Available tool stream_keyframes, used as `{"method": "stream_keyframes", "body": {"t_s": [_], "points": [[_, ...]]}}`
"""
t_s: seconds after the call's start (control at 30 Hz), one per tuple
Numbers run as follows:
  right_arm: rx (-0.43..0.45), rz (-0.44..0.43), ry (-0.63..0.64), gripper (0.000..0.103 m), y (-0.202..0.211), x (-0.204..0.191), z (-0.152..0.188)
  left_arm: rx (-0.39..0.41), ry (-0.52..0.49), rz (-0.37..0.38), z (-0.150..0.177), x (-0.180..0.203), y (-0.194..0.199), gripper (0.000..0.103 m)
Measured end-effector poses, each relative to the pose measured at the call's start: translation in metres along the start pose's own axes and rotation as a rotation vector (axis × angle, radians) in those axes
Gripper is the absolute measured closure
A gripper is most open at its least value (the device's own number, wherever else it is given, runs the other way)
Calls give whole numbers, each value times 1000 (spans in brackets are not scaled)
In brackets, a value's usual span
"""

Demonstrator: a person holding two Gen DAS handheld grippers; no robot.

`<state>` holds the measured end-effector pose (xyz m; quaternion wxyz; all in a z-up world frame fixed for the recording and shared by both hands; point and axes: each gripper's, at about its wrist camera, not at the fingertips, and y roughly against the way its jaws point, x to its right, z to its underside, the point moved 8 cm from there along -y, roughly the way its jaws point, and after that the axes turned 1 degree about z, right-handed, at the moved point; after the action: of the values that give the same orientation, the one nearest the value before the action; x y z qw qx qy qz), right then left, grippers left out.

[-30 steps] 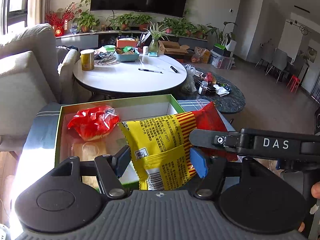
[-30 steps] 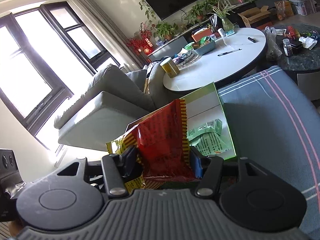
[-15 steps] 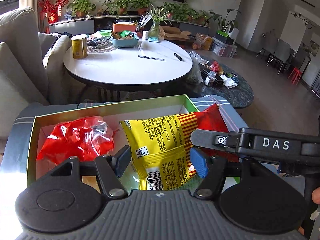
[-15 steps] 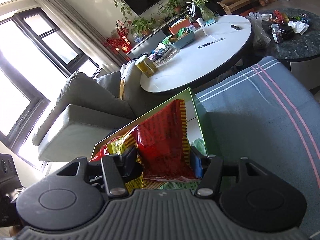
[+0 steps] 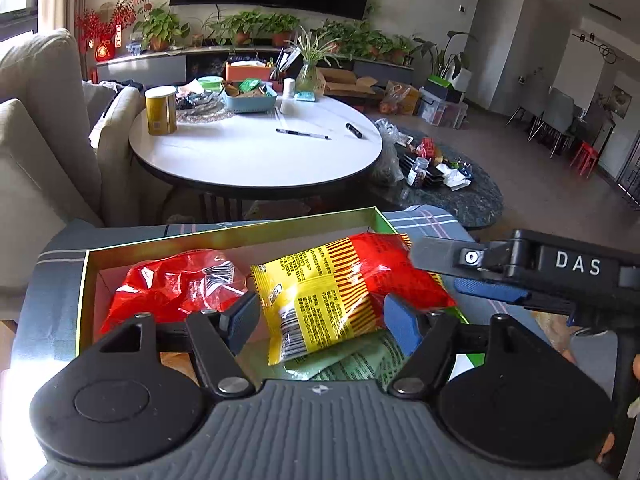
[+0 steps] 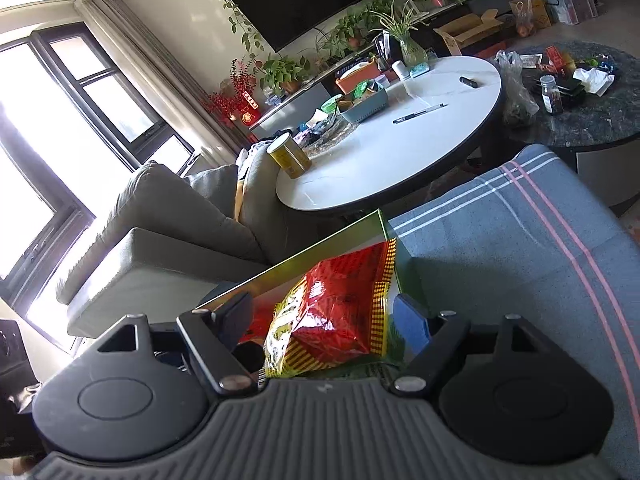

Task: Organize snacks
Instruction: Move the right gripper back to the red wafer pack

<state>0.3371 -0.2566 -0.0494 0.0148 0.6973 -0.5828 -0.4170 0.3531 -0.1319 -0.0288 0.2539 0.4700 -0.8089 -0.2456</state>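
Observation:
A yellow and red snack bag (image 5: 336,292) lies in the green-rimmed box (image 5: 224,234) on top of a green packet (image 5: 360,360). A red crinkled packet (image 5: 168,288) lies in the box's left part. My left gripper (image 5: 320,316) is open with its fingers on either side of the bag's lower end, not pinching it. My right gripper (image 6: 328,316) is open too, its fingers apart around the bag's red end (image 6: 340,312). The right gripper's fingers (image 5: 488,290) also show in the left wrist view, at the bag's right end.
The box sits on a blue-grey striped cloth (image 6: 520,248). Behind it stands a round white table (image 5: 256,152) with a yellow can (image 5: 160,110), a basket and pens. A beige sofa (image 5: 36,152) is at the left, a dark low table (image 6: 580,112) at the right.
Both grippers have opened and let go of the yellow and red bag. The bag has dropped from being held up to lying in the box.

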Motion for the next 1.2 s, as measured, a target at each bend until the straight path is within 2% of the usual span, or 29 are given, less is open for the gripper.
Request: {"method": "stream_keyframes", "body": {"t_s": [0.17, 0.3, 0.47, 0.67, 0.77, 0.97, 1.2], "points": [[25, 18, 24, 25, 28, -2, 4, 49, 29, -3, 5, -3, 37, 35], [12, 9, 47, 25, 45, -7, 18, 76, 26, -26, 19, -7, 71, 32], [-13, -38, 111, 25, 67, -24, 48, 105, -23, -75, 51, -11, 113, 31], [-34, -59, 207, 25, 89, -44, 92, 109, -1, -99, 96, -24, 152, 28], [-50, -60, 260, 25, 94, -54, 114, 82, 5, -82, 120, -27, 160, 27], [-99, -54, 276, 25, 97, -57, 147, 45, -31, -111, 159, -30, 160, 27], [-112, -45, 263, 25, 100, -58, 162, 12, -96, -118, 176, -34, 149, 27]]}}
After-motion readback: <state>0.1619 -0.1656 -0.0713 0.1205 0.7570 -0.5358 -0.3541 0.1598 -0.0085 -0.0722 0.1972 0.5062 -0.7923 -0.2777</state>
